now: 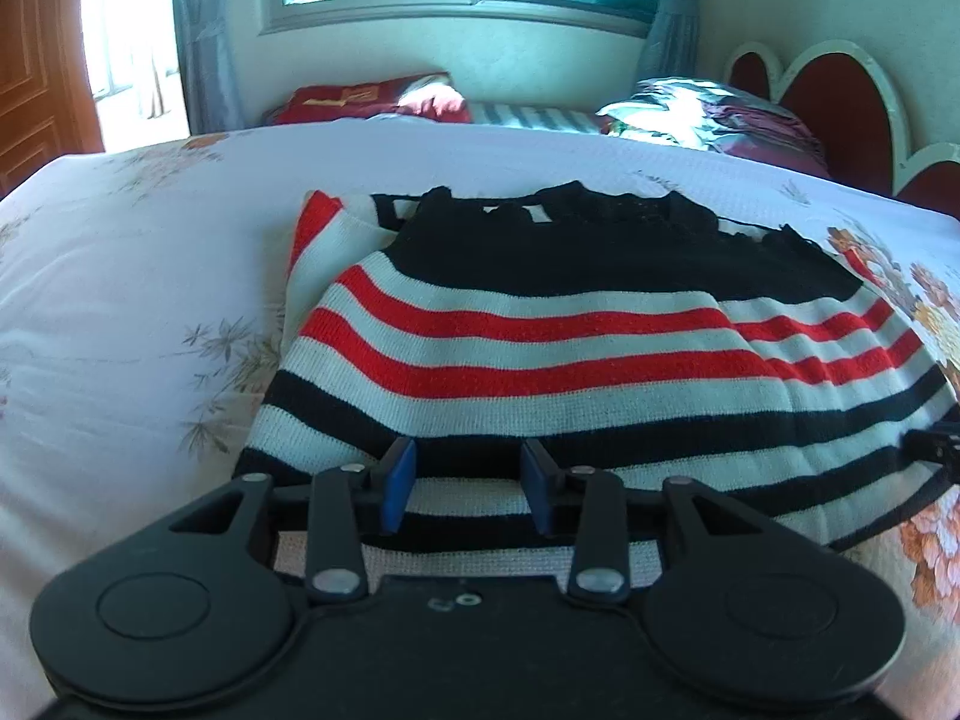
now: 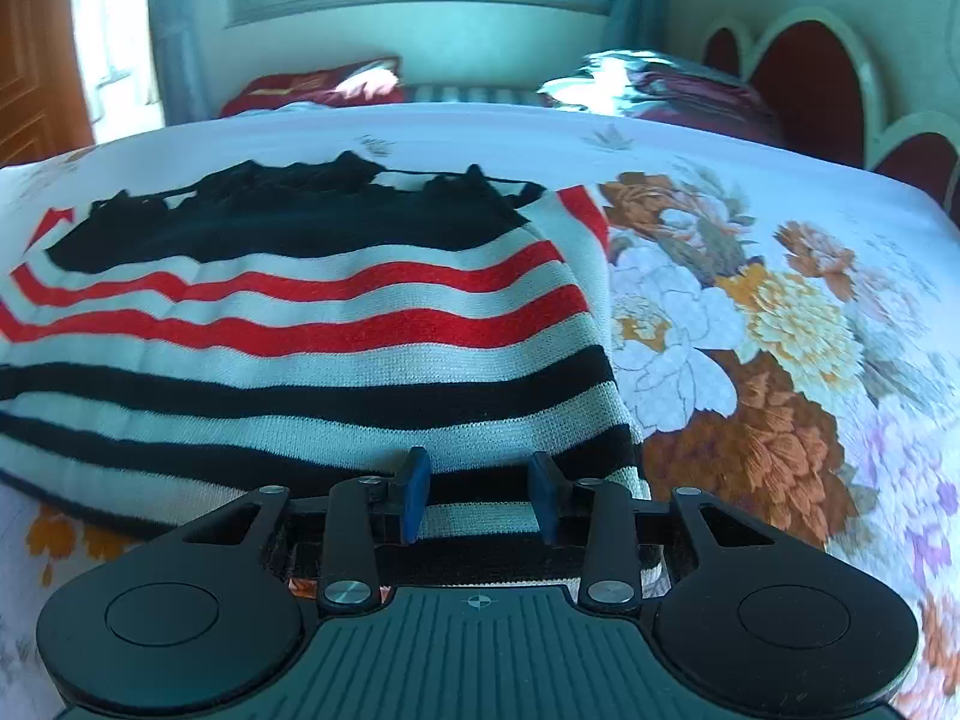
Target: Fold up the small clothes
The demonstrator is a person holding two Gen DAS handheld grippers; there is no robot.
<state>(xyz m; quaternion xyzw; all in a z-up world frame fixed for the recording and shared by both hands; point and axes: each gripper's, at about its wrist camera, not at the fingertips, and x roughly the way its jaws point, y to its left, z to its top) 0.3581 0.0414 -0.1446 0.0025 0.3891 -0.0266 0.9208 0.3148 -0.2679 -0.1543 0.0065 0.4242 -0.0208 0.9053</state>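
Note:
A small striped knit sweater point(image 1: 540, 336) lies flat on the bed, black at the far end, then red-and-white stripes, then black-and-white stripes near me. My left gripper point(image 1: 468, 480) hovers over the near hem towards the sweater's left side, open, with flat cloth showing in the gap between its blue pads. In the right wrist view the same sweater point(image 2: 312, 324) fills the left half. My right gripper point(image 2: 480, 495) stands open over the near right corner of the hem, nothing pinched between its pads. A black part of the right gripper point(image 1: 936, 450) shows at the right edge of the left wrist view.
The bed sheet point(image 1: 132, 276) is white with flowers; a large orange and white floral print point(image 2: 750, 348) lies right of the sweater. Red pillows point(image 1: 372, 99) and folded bedding point(image 1: 720, 114) sit at the far side. A red heart-shaped headboard point(image 1: 840, 108) stands at the right, a window behind.

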